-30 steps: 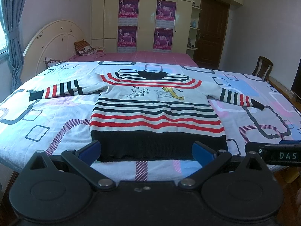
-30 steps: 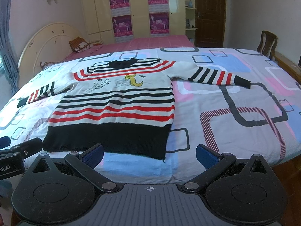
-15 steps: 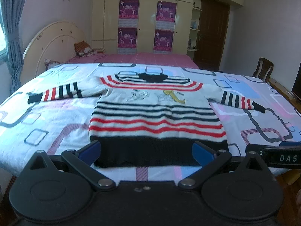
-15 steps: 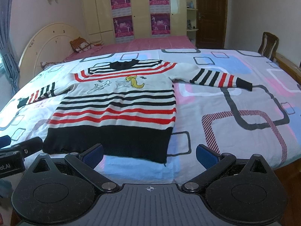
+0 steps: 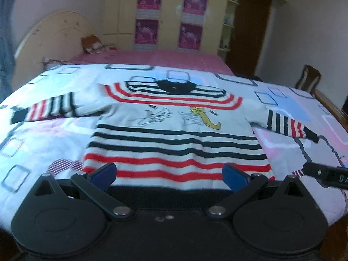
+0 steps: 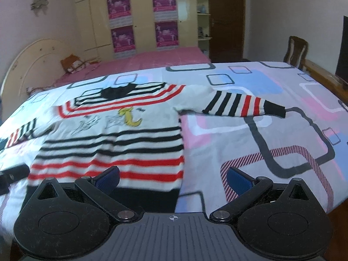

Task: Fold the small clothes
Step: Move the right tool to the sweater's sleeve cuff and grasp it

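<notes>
A small knitted sweater (image 5: 174,134) lies flat, front up, on the bed, white with black and red stripes, a black hem and both sleeves spread out. It also shows in the right wrist view (image 6: 113,139). My left gripper (image 5: 169,176) is open and empty, above the sweater's lower red stripes and black hem. My right gripper (image 6: 173,178) is open and empty, over the sweater's lower right corner, with its right finger (image 6: 239,180) above the bedsheet. The right sleeve (image 6: 243,105) lies stretched out to the right.
The bed has a patterned sheet (image 6: 271,134) with a pink cover (image 5: 152,58) behind it. A curved headboard (image 5: 50,43) stands at the left and a wooden chair (image 6: 296,50) at the right. The other gripper's tip (image 5: 326,174) shows at the right edge.
Both grippers have moved forward over the bed and now sit above the sweater's hem. The sweater has not moved. Both grippers stay open.
</notes>
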`<state>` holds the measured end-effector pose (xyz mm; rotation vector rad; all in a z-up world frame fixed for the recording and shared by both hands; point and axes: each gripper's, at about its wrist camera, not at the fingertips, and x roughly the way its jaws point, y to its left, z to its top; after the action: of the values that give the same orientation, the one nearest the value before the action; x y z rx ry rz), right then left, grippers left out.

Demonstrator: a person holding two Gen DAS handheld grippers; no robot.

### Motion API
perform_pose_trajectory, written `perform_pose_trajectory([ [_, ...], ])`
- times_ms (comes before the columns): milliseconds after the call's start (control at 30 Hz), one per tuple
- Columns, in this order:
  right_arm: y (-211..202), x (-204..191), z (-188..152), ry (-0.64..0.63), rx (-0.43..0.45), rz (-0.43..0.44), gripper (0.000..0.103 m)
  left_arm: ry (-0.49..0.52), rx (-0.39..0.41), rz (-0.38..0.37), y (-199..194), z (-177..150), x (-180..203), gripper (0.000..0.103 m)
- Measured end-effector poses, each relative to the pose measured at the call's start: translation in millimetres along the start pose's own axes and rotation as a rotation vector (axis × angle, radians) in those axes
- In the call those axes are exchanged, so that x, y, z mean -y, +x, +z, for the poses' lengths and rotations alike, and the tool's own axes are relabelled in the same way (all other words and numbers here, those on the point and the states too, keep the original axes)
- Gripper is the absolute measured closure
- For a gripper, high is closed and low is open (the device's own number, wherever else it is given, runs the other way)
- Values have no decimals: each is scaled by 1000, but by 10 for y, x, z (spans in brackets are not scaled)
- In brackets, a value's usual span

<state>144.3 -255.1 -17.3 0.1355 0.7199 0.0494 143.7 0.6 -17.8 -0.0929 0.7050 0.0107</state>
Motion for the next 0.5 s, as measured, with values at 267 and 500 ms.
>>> perform_pose_trajectory([
  [267, 492, 208, 362, 83, 10, -78, 0, 40, 2, -68, 614, 434, 73, 0],
  [500, 742, 377, 540, 110, 20, -148, 0, 17, -40, -112, 1081, 605, 176, 0],
])
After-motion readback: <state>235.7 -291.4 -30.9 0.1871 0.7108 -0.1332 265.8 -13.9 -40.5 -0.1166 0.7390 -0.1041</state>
